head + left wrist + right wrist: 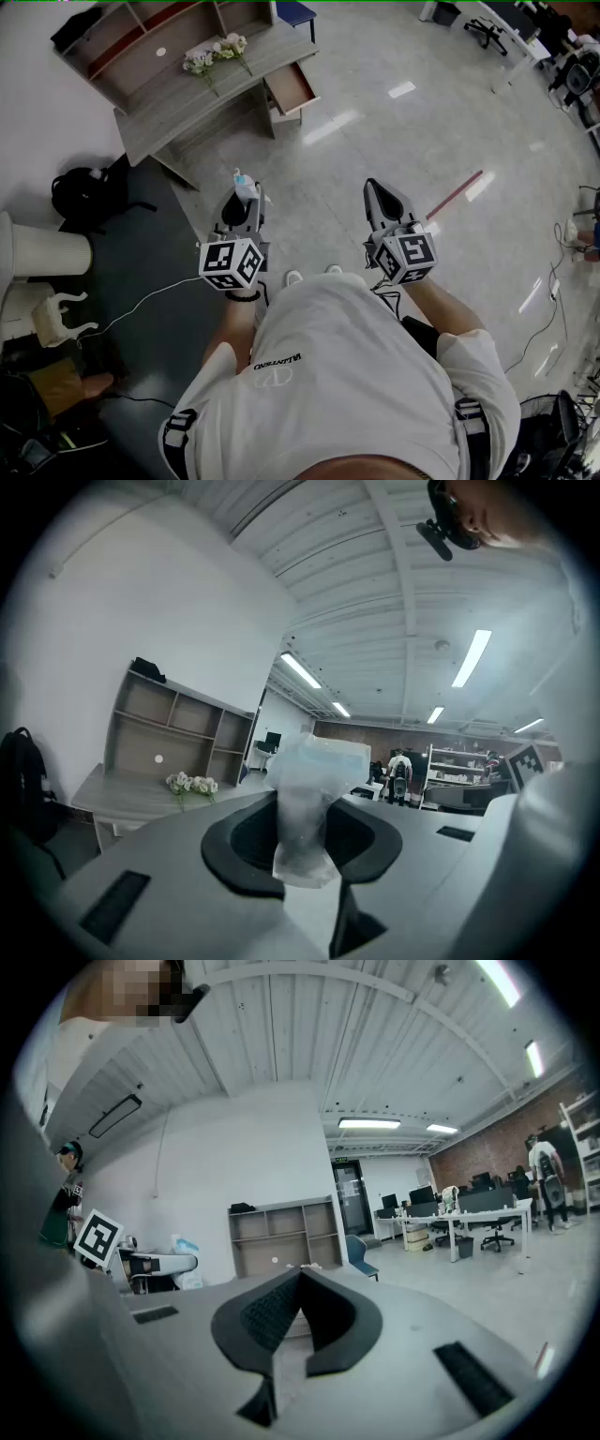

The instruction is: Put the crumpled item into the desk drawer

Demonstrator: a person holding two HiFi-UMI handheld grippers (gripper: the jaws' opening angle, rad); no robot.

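Head view, left to right: a black backpack (pixel 82 192) lies on the floor at the left edge; the grey wooden desk (pixel 187 94) with its shelf unit is cut off by the top of the frame; white flowers (pixel 216 52) lie on its top; the open desk drawer (pixel 291 87) juts from its right end, its inside too small to make out; the person's white T-shirt (pixel 347 375) hides the floor below both grippers. The left gripper view shows the desk and flowers but no drawer that can be told apart; the right gripper view alone shows the other gripper from the side, against the shelves. The left gripper (pixel 305 841) is clamped on the crumpled translucent white-and-blue plastic item (pixel 314 771); its pads pinch the narrow waist, the bulk bulges past the jaw tips, and a short tail hangs behind them; item and drawer are well apart. The right gripper (pixel 300 1283) has its jaws together, nothing between them.
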